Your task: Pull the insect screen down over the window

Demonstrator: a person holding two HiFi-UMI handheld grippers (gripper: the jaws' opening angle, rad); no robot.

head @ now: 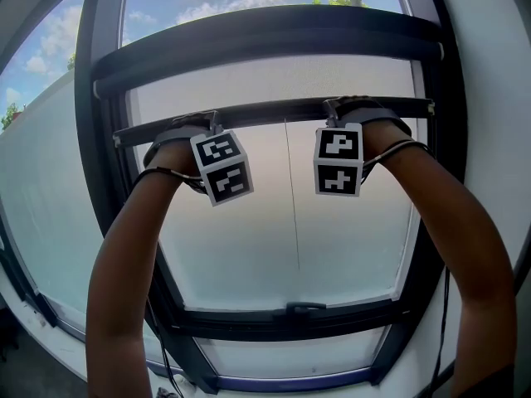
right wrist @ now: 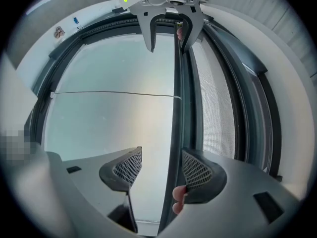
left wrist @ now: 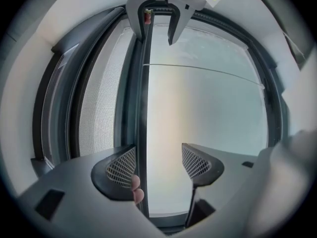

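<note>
The insect screen's dark pull bar (head: 274, 113) runs across the upper window, with a strip of grey mesh (head: 274, 85) between it and the housing (head: 265, 36) above. My left gripper (head: 207, 124) and right gripper (head: 336, 110) both reach up to the bar, each with its marker cube below. In the left gripper view the bar (left wrist: 142, 108) passes between the open jaws of my left gripper (left wrist: 158, 165), close to the left pad (left wrist: 121, 167). My right gripper (right wrist: 162, 168) likewise straddles the bar (right wrist: 174, 108), open, with the bar near its right pad (right wrist: 197, 170). Fingertips show beside each bar.
A thin cord (head: 292, 197) hangs from the bar's middle over the pale glass. The dark window frame (head: 91, 139) surrounds the pane, and a handle (head: 305, 308) sits on the lower rail. Each gripper view shows the other gripper (left wrist: 158, 14) along the bar.
</note>
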